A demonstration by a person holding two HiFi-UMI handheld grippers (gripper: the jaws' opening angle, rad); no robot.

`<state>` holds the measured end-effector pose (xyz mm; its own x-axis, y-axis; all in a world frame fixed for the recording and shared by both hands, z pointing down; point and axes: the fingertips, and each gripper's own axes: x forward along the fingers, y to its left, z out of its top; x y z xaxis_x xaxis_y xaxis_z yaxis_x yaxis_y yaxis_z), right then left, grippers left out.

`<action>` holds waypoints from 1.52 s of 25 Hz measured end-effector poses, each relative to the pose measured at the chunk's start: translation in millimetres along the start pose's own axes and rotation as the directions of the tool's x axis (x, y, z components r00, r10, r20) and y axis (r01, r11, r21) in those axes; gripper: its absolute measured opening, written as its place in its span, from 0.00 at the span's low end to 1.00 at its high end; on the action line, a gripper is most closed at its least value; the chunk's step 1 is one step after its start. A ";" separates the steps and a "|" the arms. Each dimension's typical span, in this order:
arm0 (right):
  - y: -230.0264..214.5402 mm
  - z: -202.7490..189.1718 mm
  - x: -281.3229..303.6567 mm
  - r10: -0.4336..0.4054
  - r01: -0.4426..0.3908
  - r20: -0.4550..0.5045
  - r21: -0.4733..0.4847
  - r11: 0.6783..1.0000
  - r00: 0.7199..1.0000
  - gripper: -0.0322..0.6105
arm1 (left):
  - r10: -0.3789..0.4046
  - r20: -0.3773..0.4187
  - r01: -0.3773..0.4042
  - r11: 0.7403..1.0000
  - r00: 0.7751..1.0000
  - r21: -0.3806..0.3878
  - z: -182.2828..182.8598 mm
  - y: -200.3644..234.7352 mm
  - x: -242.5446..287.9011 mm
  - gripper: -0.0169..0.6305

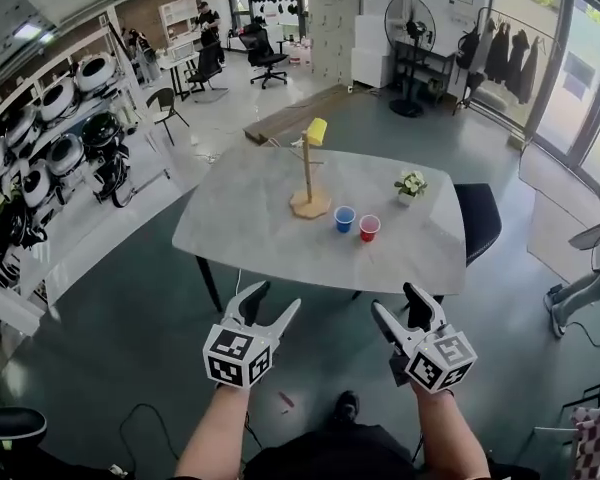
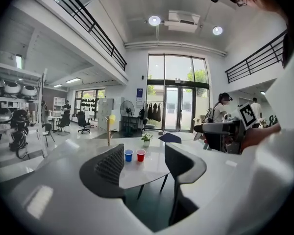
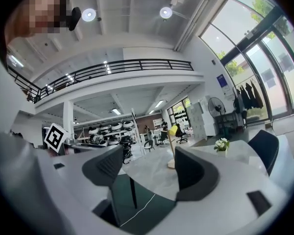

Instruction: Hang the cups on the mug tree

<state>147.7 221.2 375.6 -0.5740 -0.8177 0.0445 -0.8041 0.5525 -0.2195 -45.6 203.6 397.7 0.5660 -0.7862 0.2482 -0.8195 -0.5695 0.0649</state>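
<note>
Approaching, the step in hand: both grippers hang short of the worktop (image 1: 250, 233), well apart from everything on it; by my judgement two cups are not yet hung.
Doing it well: step close before reaching, come at one cup level and from the side, and close only once its wall sits squarely between the fingers, keeping clear of its neighbour.
Left gripper (image 1: 277, 298): fingers apart, nothing between them; in its own view the two loose cups show far off through the gap.
Mug tree (image 1: 309, 173): upright near the worktop's middle, a wooden post on a flat base.
Yellow cup (image 1: 317, 131): already on the tree, at its top.
Blue cup (image 1: 344, 218): upright on the worktop, near the tree's base on its right.
Red cup (image 1: 369, 227): upright, just beside the blue cup; whether either has a handle is too small to tell.
Potted plant (image 1: 411, 185): behind the red cup, apart from it.
Right gripper (image 1: 395, 300): fingers apart and empty; the tree shows far off between them.
</note>
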 end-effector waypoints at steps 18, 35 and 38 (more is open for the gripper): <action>-107.0 9.7 52.8 0.075 -0.075 0.003 0.085 0.994 0.997 0.52 | 0.042 -0.048 -0.041 0.999 0.998 0.012 25.1 2.0 138.2 0.44; -193.1 3.9 175.3 -0.014 0.020 -0.090 0.070 0.997 0.996 0.52 | -0.081 -0.047 0.081 0.997 0.996 -0.007 31.4 79.9 267.0 0.44; -205.5 4.5 203.0 -0.029 0.035 -0.091 0.055 0.998 0.995 0.52 | -0.107 -0.041 0.107 0.994 0.993 -0.006 33.0 99.6 286.8 0.44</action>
<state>197.1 -59.0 425.4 -0.5618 -0.8153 0.1399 -0.8137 0.5141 -0.2713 38.1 -86.6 443.4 0.6460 -0.7103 0.2797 -0.7551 -0.6484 0.0972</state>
